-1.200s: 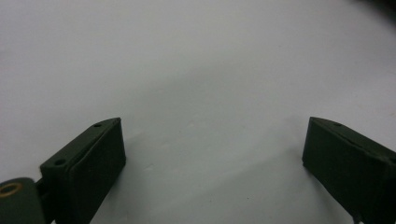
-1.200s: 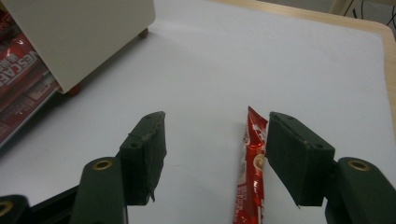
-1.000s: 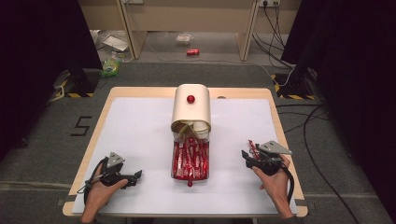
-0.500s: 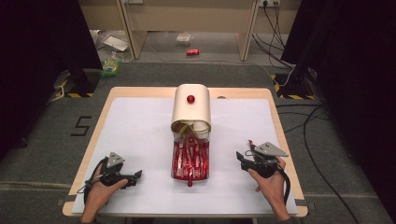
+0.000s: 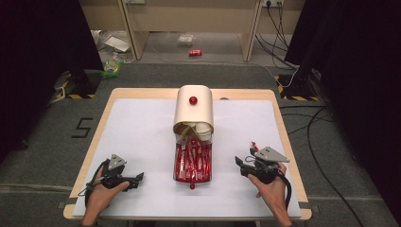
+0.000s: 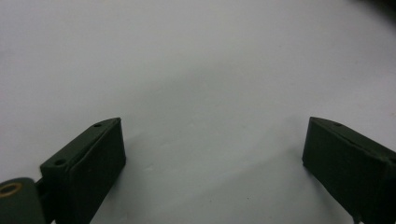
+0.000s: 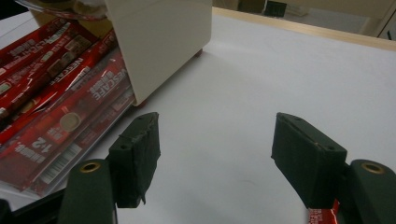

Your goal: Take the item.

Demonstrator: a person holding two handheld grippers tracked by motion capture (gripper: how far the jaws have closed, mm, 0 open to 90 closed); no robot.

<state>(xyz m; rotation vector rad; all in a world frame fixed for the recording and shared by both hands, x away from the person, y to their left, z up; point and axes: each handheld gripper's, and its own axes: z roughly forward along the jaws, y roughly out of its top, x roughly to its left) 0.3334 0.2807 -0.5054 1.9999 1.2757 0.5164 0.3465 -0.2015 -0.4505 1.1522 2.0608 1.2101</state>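
Sachets (image 5: 192, 160): red coffee sticks in a clear drawer (image 5: 176, 176), table centre, between the two hands
Left gripper (image 5: 133, 179): near edge, resting on white sheet (image 5: 142, 137), jaws wide apart, nothing between them
Right gripper (image 5: 242, 166): near edge, jaws have just been opening, gap bare, aimed at the sachets, well apart from them
Cream box (image 5: 194, 108): behind, over the drawer's far end, red knob (image 5: 193, 100) on top
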